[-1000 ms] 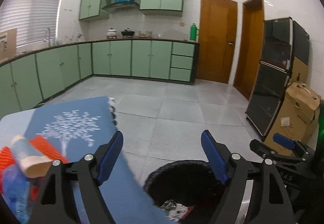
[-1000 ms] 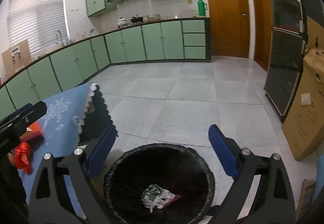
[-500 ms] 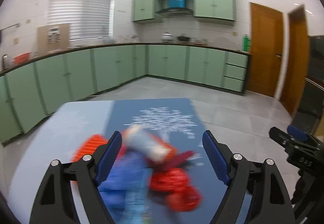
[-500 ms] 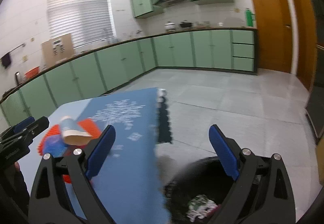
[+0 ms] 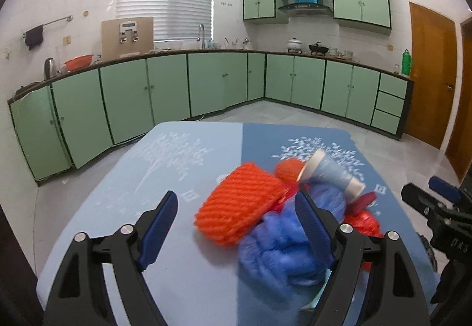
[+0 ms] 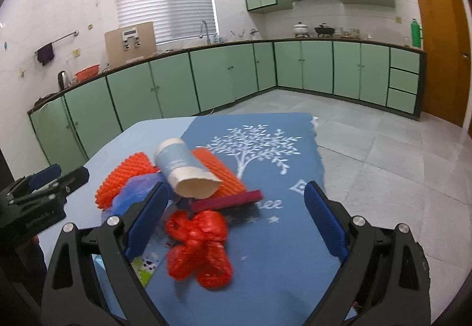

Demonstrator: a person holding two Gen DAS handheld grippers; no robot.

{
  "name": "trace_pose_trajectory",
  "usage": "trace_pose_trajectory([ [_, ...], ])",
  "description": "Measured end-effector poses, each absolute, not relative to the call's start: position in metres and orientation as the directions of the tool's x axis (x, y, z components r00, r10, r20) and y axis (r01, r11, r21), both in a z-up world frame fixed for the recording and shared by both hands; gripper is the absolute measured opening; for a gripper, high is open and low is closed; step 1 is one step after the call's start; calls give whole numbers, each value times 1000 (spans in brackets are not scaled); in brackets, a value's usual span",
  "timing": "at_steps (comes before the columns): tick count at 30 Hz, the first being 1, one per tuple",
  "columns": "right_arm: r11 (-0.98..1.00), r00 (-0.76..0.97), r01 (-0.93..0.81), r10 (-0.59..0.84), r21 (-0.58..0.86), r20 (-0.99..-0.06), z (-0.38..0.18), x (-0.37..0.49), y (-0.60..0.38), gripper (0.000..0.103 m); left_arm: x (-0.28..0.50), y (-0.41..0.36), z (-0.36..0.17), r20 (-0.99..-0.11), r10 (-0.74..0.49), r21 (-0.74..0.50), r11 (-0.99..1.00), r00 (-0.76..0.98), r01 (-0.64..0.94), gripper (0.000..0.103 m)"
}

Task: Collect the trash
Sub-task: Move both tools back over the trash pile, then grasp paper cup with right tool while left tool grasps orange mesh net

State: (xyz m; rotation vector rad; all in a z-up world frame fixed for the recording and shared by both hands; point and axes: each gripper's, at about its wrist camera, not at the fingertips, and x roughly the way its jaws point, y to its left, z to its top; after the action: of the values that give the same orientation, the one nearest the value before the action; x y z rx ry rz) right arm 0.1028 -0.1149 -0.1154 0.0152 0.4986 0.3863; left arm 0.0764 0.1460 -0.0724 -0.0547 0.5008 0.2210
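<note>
A pile of trash lies on the blue tablecloth (image 5: 188, 267). It holds orange foam netting (image 5: 236, 211) (image 6: 124, 178), a crumpled blue plastic bag (image 5: 280, 249) (image 6: 132, 193), a squashed pale-blue paper cup (image 5: 330, 172) (image 6: 185, 175), a crumpled red net bag (image 6: 197, 246) (image 5: 362, 222) and a dark red strip (image 6: 227, 199). My left gripper (image 5: 239, 225) is open and empty, just above the netting and blue bag. My right gripper (image 6: 236, 217) is open and empty, over the red bag. Each gripper shows at the edge of the other's view.
The table's right edge (image 6: 318, 166) drops to a grey tiled floor (image 6: 383, 155). Green cabinets (image 5: 206, 84) line the far walls, with a wooden door (image 5: 427, 72) at the right. The left half of the tablecloth (image 5: 153, 166) is lighter blue.
Both grippers have swung left from over the black trash bin to over the table. The trash pile now sits between and under the fingers. The bin has left both views.
</note>
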Motion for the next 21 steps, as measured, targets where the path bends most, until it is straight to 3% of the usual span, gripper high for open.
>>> trace_pose_trajectory([
  [15,887,755,-458,421,56,-502,-124,135,-58,80,97,174,-86,-521,192,-2,974,832,-226,80],
  [21,871,721,-489,430,42,-544,-130,152,-42,64,102,181,-93,-538,181,-14,975,823,-224,80],
])
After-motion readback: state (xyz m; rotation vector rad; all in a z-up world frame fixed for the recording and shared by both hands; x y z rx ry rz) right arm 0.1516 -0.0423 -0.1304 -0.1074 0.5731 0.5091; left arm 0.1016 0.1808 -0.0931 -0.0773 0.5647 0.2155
